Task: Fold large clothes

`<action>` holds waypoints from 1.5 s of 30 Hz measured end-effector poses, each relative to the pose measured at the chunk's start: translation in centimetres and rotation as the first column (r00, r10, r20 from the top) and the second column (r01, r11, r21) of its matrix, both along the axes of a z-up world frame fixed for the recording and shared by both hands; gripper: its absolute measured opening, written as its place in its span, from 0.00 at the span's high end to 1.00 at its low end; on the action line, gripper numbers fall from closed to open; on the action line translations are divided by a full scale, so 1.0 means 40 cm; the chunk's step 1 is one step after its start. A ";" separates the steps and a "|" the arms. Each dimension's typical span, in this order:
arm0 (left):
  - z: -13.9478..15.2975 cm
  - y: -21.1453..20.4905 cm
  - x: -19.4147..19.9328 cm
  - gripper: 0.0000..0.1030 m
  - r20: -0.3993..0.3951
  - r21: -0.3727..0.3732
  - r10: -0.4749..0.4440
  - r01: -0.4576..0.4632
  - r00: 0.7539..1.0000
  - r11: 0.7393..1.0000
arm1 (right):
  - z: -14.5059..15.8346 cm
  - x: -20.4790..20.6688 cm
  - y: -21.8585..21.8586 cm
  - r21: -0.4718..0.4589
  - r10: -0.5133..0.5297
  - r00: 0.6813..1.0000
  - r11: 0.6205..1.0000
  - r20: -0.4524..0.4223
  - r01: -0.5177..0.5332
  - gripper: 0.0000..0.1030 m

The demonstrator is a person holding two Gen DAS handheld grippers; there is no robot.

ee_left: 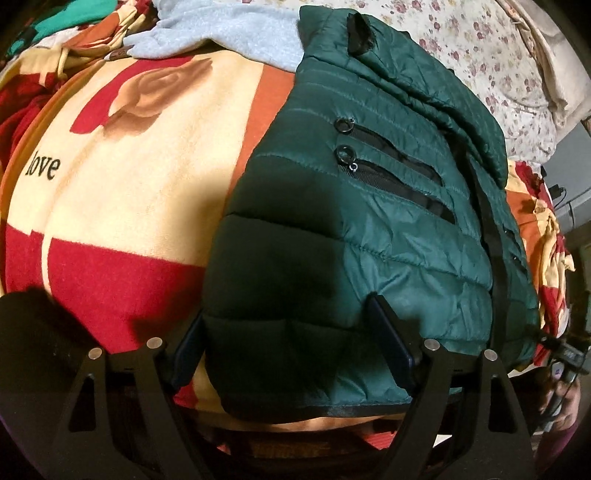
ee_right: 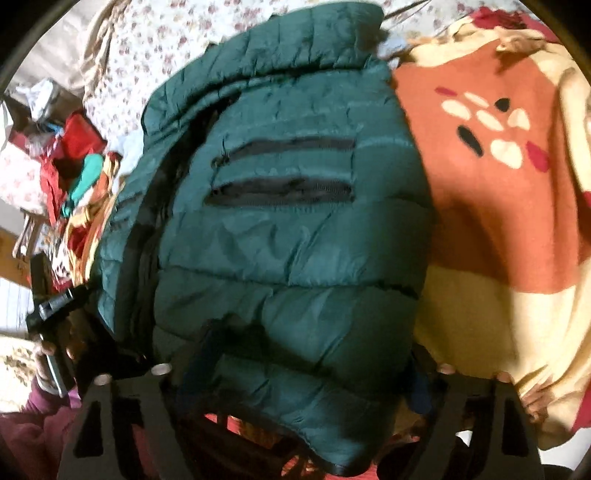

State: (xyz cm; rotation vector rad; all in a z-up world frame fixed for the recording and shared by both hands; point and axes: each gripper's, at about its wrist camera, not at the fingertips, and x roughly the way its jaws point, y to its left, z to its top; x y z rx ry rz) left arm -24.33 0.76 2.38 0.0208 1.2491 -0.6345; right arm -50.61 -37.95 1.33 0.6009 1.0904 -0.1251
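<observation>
A dark green quilted jacket [ee_left: 388, 229] lies folded on a red, cream and orange blanket [ee_left: 129, 206], with two black zip pockets facing up. My left gripper [ee_left: 288, 339] points down over the jacket's near left corner. One finger stands just outside the jacket's edge and the other rests on the fabric, jaws wide. In the right wrist view the jacket [ee_right: 295, 240] fills the middle. My right gripper [ee_right: 314, 369] straddles its near hem with the jaws apart, and the puffy fabric bulges between the fingers.
A light blue fleece [ee_left: 240, 33] lies beyond the blanket, and a floral sheet [ee_left: 480, 55] lies behind the jacket. A pile of coloured clothes [ee_right: 77, 158] sits at the left. A person's hand [ee_right: 48, 354] in a maroon sleeve is at the lower left. The blanket [ee_right: 480, 221] spreads to the right.
</observation>
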 end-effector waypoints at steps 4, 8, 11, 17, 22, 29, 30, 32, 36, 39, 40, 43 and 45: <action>0.013 -0.013 -0.009 0.39 0.025 0.018 -0.049 0.049 0.998 0.999 | 0.041 -0.004 -0.003 0.049 0.044 0.996 0.998 0.073 -0.048 0.48; -0.003 -0.016 0.000 0.37 0.020 0.015 -0.028 0.027 0.999 1.000 | -0.004 0.005 -0.021 0.070 0.037 0.999 0.997 0.030 -0.039 0.46; -0.005 -0.012 0.001 0.37 0.019 0.010 -0.008 0.008 1.000 1.000 | -0.010 0.006 -0.020 0.060 0.021 0.999 0.998 0.044 -0.024 0.47; 0.072 -0.019 -0.017 0.86 0.129 0.024 -0.041 0.038 0.991 0.999 | 0.100 -0.011 -0.047 0.034 0.021 0.984 0.999 0.179 -0.028 0.81; 0.171 -0.023 -0.014 0.88 0.239 -0.041 -0.021 0.032 0.971 0.999 | 0.196 0.015 -0.053 -0.008 0.030 0.957 1.000 0.287 -0.029 0.81; 0.266 -0.051 0.062 0.88 0.304 -0.116 0.048 -0.013 0.951 0.993 | 0.270 0.081 -0.121 -0.062 -0.022 0.922 0.997 0.386 0.049 0.82; 0.280 -0.063 0.075 0.88 0.319 -0.123 0.055 -0.016 0.946 0.992 | 0.276 0.094 -0.131 -0.064 -0.029 0.918 0.996 0.396 0.059 0.82; 0.304 -0.091 0.103 0.88 0.340 -0.138 0.068 -0.021 0.938 0.990 | 0.292 0.119 -0.157 -0.074 -0.043 0.910 0.994 0.413 0.080 0.82; 0.337 -0.145 0.166 0.88 0.356 -0.160 0.101 -0.046 0.929 0.986 | 0.327 0.179 -0.205 -0.086 -0.073 0.897 0.989 0.437 0.122 0.82; 0.357 -0.202 0.210 0.88 0.408 -0.145 0.110 -0.055 0.906 0.988 | 0.339 0.230 -0.238 -0.090 -0.103 0.893 0.983 0.438 0.158 0.82; 0.359 -0.217 0.220 0.88 0.421 -0.135 0.109 -0.056 0.901 0.989 | 0.340 0.246 -0.246 -0.090 -0.110 0.893 0.982 0.437 0.165 0.82; 0.360 -0.269 0.265 0.88 0.445 -0.104 0.101 -0.061 0.890 0.993 | 0.345 0.302 -0.271 -0.110 -0.116 0.897 0.978 0.426 0.179 0.82; 0.360 -0.299 0.303 0.88 0.445 -0.098 0.109 -0.073 0.889 0.993 | 0.346 0.339 -0.294 -0.118 -0.122 0.899 0.975 0.421 0.187 0.82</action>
